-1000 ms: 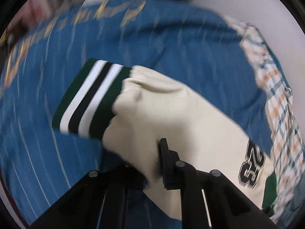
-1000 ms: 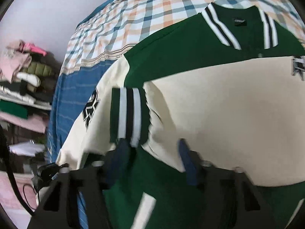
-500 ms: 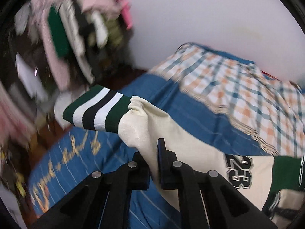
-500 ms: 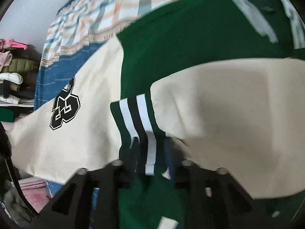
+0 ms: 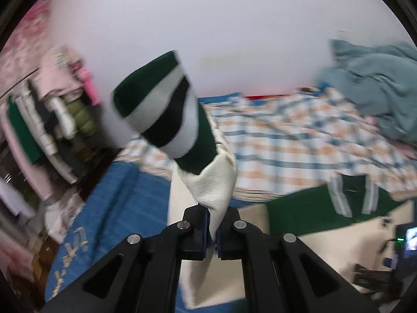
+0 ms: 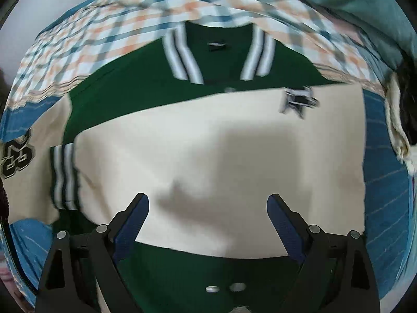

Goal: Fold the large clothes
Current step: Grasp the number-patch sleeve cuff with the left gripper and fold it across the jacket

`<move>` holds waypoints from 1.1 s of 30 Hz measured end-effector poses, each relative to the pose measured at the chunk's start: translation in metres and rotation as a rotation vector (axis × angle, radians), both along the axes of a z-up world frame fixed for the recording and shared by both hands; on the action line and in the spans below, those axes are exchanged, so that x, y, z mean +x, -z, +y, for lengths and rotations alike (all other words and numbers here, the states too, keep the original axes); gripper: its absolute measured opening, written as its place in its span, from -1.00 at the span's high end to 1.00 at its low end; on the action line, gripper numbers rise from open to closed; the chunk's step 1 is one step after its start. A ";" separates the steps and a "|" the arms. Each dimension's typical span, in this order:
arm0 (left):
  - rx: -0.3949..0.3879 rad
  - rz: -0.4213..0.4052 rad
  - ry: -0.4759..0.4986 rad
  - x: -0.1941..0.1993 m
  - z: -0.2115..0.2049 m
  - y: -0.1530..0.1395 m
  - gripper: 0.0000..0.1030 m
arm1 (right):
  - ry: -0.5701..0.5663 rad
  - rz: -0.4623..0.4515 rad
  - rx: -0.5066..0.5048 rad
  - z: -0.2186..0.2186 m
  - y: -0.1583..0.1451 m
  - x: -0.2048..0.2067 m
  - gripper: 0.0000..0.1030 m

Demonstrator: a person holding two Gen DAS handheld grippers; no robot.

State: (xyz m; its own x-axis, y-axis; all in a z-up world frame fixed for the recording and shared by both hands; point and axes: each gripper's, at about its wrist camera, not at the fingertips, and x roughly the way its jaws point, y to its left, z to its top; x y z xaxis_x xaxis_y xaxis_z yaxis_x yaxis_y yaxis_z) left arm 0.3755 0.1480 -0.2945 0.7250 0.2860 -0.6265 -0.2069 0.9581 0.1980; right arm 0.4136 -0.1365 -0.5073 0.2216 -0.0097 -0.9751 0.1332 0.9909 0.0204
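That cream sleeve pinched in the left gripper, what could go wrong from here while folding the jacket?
The left gripper pinches only a thin fold of the cream sleeve, so it may slip out. The striped cuff flops loose and could land bunched. The right gripper, jaws just opened, holds nothing, so the jacket may shift.

Above the bed (image 5: pixel 299 140) the air is open up to the bare wall (image 5: pixel 208 26). A heap of blue bedding (image 5: pixel 375 94) blocks the far corner, and stacked clothes (image 5: pixel 54 120) crowd the bedside. The lifted sleeve (image 5: pixel 208 182) hangs mid-air over the blue sheet (image 5: pixel 125 198). The jacket (image 6: pixel 221 161) lies flat, passable above.
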 end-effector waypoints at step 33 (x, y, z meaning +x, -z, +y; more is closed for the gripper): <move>-0.273 0.432 0.289 -0.011 -0.321 0.135 -0.92 | 0.345 -0.023 0.483 -0.344 -0.015 -0.099 -0.82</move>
